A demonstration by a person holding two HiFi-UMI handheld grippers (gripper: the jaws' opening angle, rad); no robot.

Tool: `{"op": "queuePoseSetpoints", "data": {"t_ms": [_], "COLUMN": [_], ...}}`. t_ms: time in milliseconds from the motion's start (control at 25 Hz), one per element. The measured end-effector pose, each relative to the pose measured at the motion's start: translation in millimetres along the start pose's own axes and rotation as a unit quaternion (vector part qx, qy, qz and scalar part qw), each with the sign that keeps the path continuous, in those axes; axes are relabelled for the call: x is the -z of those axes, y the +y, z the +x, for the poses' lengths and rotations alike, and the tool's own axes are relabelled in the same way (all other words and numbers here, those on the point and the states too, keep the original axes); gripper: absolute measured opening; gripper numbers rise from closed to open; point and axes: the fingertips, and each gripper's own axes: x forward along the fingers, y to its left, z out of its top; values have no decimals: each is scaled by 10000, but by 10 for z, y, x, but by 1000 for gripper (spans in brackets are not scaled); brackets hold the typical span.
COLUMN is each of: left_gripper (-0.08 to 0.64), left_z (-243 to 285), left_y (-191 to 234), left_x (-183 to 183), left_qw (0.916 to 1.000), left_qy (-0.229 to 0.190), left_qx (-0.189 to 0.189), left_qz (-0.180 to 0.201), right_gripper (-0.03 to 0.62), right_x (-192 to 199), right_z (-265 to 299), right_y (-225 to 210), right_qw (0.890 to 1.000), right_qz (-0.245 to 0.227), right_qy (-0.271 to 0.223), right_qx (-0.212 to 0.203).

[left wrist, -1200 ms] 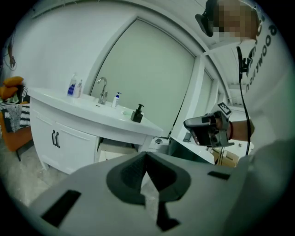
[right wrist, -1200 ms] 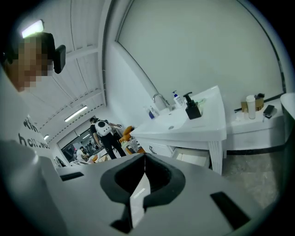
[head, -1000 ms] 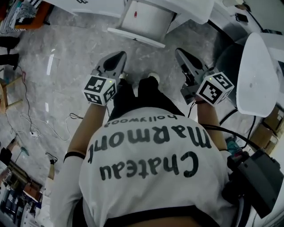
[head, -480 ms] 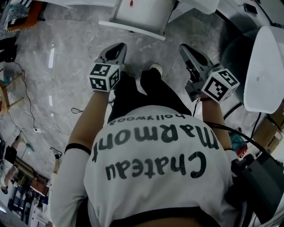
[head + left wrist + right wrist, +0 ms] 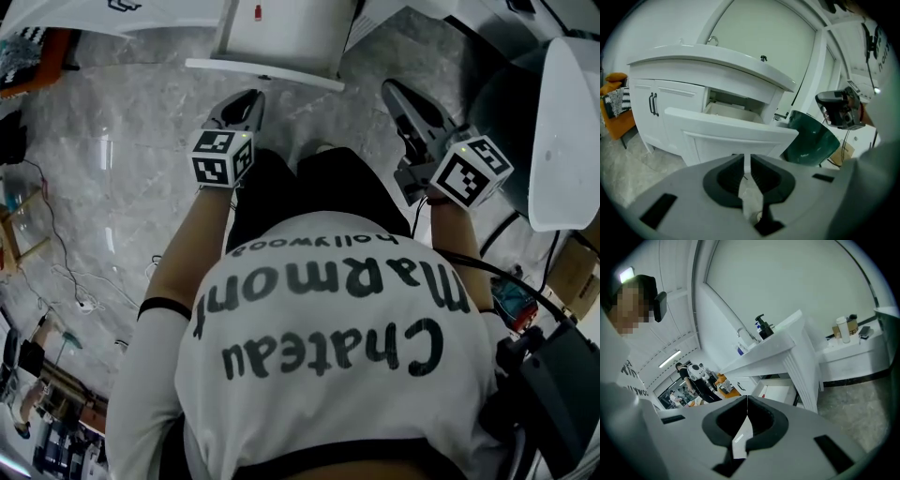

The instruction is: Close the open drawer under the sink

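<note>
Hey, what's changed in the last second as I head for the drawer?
You stepped closer: the left claw and right claw moved forward, nearer the open white sink drawer. Nothing grasped or released. The drawer stays open and untouched, both claws empty.

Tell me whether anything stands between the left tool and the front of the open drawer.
Nothing visible does. The left tool points straight at the white front of the open drawer, with only air between them. From the head view, only floor lies under that gap.
</note>
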Motion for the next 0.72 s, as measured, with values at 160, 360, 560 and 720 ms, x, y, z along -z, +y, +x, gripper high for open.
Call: {"op": "queuePoseSetpoints", "data": {"t_ms": [160,360,560,720], "left_gripper": [95,107,107,106], "left_z": [160,349,418,496], "left_y": [91,262,134,335], "left_x": [16,142,229,171], "left_qw": [10000,9996,9976,9970], "left_qy": [51,261,462,462], "left_qx": [15,-8,-139,-213], "left_qz": [-52,115,494,575], "right_gripper": [12,12,12,12], "right_x": [-10,105,178,129], "right_z": [48,194,23,205], "right_y": [-88,-171,-202,-225], "right_qw": [9999,9997,9995,9992], "right_qz": [-2,15,10,17], "right_qy": [-98,-165,-236,-265], "right_qx": [91,183,232,292]}}
